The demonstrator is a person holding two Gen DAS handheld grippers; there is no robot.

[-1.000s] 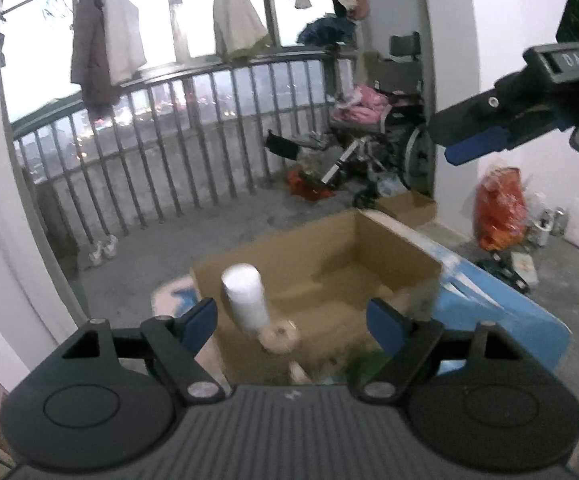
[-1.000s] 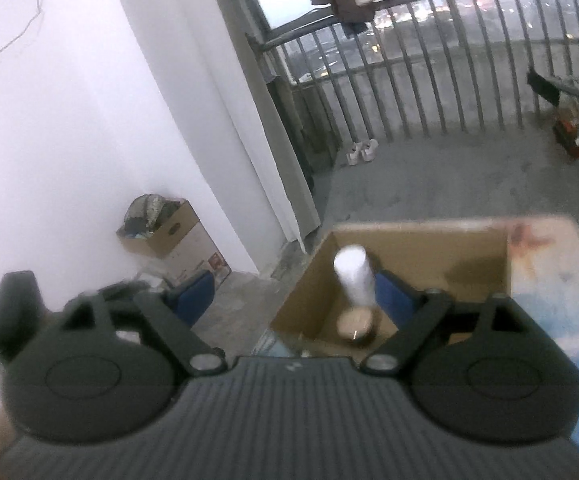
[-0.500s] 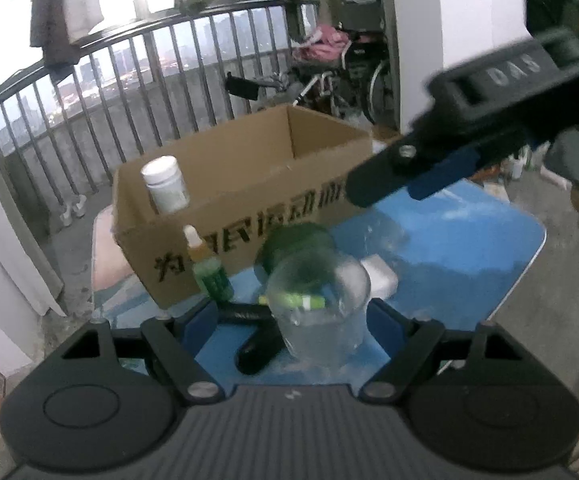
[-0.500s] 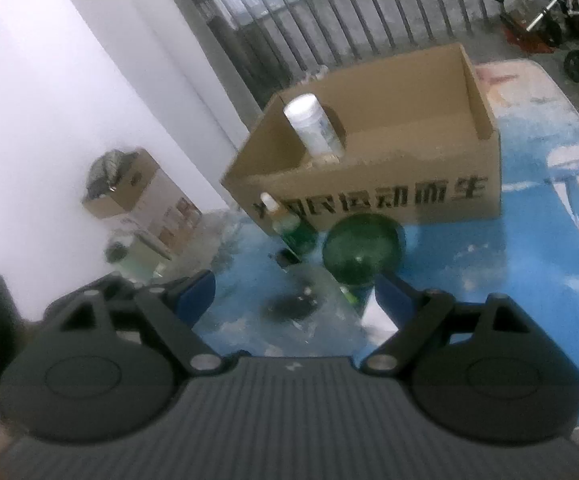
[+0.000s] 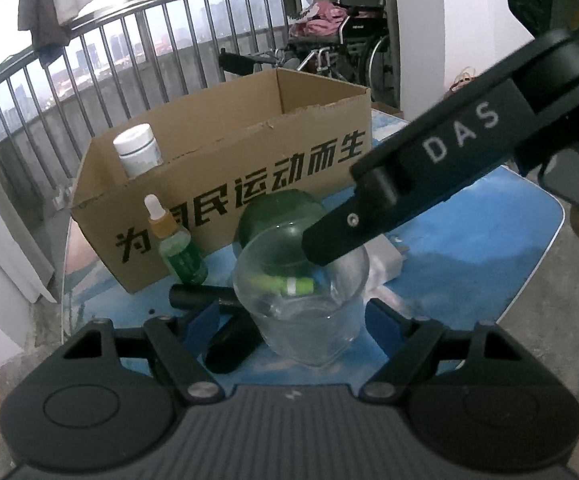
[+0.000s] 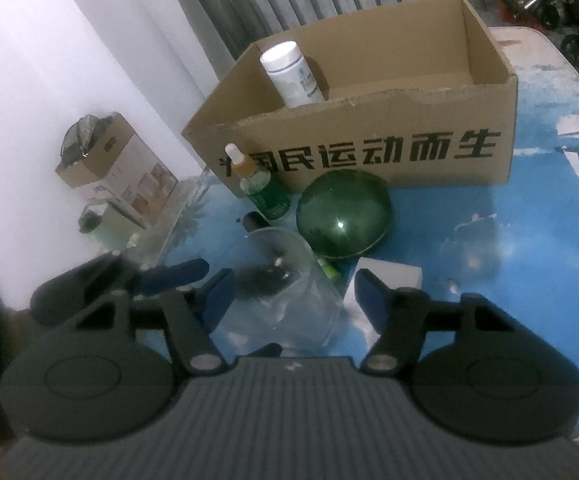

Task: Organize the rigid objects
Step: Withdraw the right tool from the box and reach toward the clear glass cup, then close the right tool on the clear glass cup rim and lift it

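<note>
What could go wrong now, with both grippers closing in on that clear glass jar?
1. The left gripper and right gripper both straddle the jar, open; they might collide or knock it over.
2. The jar is smooth glass, so it could slip from a pinch.
3. The dropper bottle, green bowl and black tube crowd close by, so a wide swing toward the box may topple them.

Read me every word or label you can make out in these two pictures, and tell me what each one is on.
"民运动而生": brown cardboard box, front wall; earlier characters hidden by the green dropper bottle.
"DAS": black body of the right gripper.
Blue label print on the white plastic bottle: too small to read.
Small cardboard box by the wall: print blurred.
</note>
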